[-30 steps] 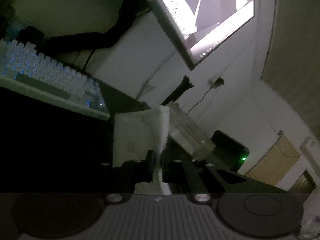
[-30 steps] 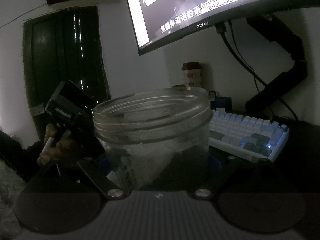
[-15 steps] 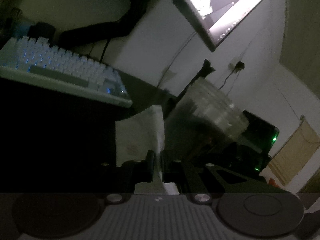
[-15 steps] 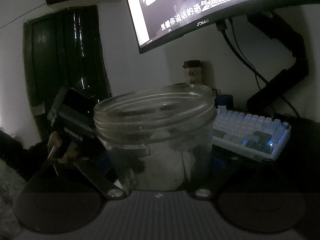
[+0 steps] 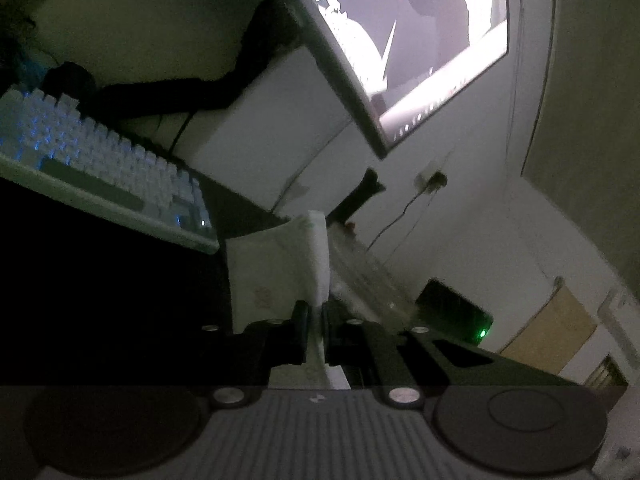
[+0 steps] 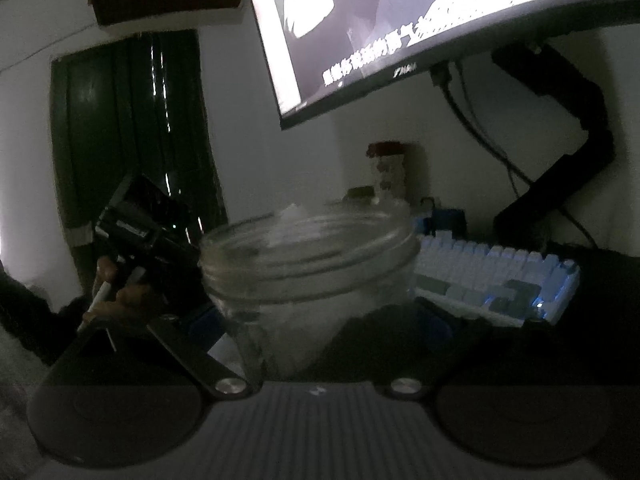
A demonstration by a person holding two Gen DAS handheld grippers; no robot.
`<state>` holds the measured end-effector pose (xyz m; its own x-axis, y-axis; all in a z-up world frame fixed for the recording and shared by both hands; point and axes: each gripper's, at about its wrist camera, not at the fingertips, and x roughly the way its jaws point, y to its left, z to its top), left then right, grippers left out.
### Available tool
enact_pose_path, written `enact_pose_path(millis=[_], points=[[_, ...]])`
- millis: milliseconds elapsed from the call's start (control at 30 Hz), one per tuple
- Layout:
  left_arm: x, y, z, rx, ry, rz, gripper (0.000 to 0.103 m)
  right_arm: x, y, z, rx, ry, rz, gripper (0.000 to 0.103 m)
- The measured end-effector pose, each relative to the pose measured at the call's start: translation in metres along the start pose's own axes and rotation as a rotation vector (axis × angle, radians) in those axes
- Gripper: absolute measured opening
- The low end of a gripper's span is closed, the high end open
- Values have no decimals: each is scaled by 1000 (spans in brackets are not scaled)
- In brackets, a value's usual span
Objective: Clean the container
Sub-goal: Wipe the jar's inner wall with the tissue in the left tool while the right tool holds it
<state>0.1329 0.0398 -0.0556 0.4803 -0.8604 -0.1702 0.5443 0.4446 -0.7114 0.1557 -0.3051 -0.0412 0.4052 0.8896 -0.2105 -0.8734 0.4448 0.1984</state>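
Pinching a folded white tissue (image 5: 276,268), our left gripper (image 5: 316,320) has its jaws clenched tight on the paper. The clear jar (image 6: 308,268) stands upright on the dark desk (image 6: 600,344), in front of the white keyboard (image 6: 496,280) and below the lit monitor (image 6: 420,20). Our right gripper (image 6: 316,340) has just been spreading its jaws; the jar sits between them, but we cannot tell whether the pads touch its glass. White tissue shows inside the jar.
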Motion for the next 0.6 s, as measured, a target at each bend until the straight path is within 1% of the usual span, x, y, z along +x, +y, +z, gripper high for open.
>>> enact_pose_path(millis=[100,200,233,300,400,533,600], points=[[-7,1,6,-20,-15,-17,6,-8,3,3,-29,-26,-28,102],[-11,-3,10,-16,-16,-54,6,-17,4,6,-28,-50,-7,102],[-12,-5,12,-8,-14,-64,6,-19,5,6,-30,-59,-6,102],[-11,-6,11,9,-23,-53,6,-20,5,7,-34,-61,2,97],[-7,3,8,-26,-10,-66,6,-18,5,7,-42,-49,-3,95],[4,3,1,-8,28,-111,6,-15,2,6,-30,-39,-2,94],[15,3,-4,-16,53,-105,6,-13,2,5,-27,-31,-1,93]])
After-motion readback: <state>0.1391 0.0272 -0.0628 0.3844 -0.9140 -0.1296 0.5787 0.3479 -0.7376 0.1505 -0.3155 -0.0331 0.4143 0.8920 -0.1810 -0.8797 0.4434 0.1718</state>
